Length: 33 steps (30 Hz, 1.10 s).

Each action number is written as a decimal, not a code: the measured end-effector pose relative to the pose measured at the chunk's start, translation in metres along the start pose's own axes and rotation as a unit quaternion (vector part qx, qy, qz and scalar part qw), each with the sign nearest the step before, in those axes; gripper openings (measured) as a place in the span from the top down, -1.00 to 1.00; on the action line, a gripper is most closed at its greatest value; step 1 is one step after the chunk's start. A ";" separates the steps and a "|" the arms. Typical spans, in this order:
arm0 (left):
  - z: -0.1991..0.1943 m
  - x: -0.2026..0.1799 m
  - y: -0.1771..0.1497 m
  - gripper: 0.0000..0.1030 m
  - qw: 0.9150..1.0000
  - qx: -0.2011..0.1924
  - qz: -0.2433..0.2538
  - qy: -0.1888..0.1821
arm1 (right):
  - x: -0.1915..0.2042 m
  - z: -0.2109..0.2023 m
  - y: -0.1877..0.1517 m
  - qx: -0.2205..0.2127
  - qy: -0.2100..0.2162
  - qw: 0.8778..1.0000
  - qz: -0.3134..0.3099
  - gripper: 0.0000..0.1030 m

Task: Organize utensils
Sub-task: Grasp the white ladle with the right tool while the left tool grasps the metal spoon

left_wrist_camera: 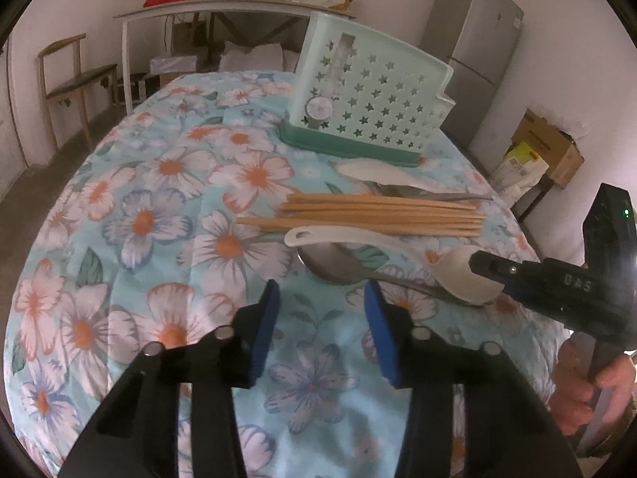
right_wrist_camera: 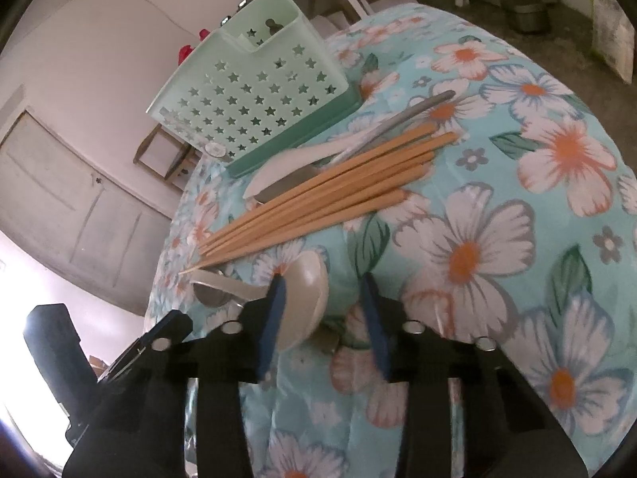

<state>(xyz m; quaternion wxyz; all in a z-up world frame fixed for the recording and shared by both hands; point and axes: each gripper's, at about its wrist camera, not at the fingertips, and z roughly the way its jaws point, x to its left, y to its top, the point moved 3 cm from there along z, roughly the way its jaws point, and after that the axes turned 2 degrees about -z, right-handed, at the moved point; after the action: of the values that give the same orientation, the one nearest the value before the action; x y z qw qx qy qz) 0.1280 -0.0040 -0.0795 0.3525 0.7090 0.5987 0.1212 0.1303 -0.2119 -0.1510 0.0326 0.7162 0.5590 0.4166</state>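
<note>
A mint-green utensil holder [left_wrist_camera: 370, 99] [right_wrist_camera: 254, 95] with star holes stands at the far side of the floral tablecloth [left_wrist_camera: 159, 183]. In front of it lie a white spoon [left_wrist_camera: 378, 171] over a metal utensil [right_wrist_camera: 414, 111], then several wooden chopsticks [left_wrist_camera: 378, 215] [right_wrist_camera: 318, 199]. Nearest lie a second white spoon [left_wrist_camera: 398, 245] [right_wrist_camera: 308, 294] and a metal spoon [left_wrist_camera: 334, 267] [right_wrist_camera: 211, 296]. My left gripper [left_wrist_camera: 320, 294] hovers open just short of the metal spoon, with only cloth between its pads. My right gripper [right_wrist_camera: 322, 298] [left_wrist_camera: 483, 267] straddles the second white spoon's bowl; the left pad is at it, the right pad stands apart.
The table's rounded edge falls away on the left and right. A chair [left_wrist_camera: 67, 79], a cluttered side table [left_wrist_camera: 239, 8], a grey fridge [left_wrist_camera: 473, 47] and cardboard boxes [left_wrist_camera: 545, 147] stand around the room. A person's hand [left_wrist_camera: 589, 390] holds the right gripper's handle.
</note>
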 end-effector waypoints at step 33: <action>0.000 0.023 0.022 0.58 0.997 0.031 -0.057 -0.030 | -0.027 -0.057 -0.041 0.054 -0.006 0.997 -0.054 0.92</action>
<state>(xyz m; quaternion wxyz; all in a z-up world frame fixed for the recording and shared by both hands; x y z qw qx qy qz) 0.1504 0.0170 -0.0714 0.3545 0.6880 0.6303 0.0606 0.0618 -0.2428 -0.1502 0.0202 0.6882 0.6182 0.3791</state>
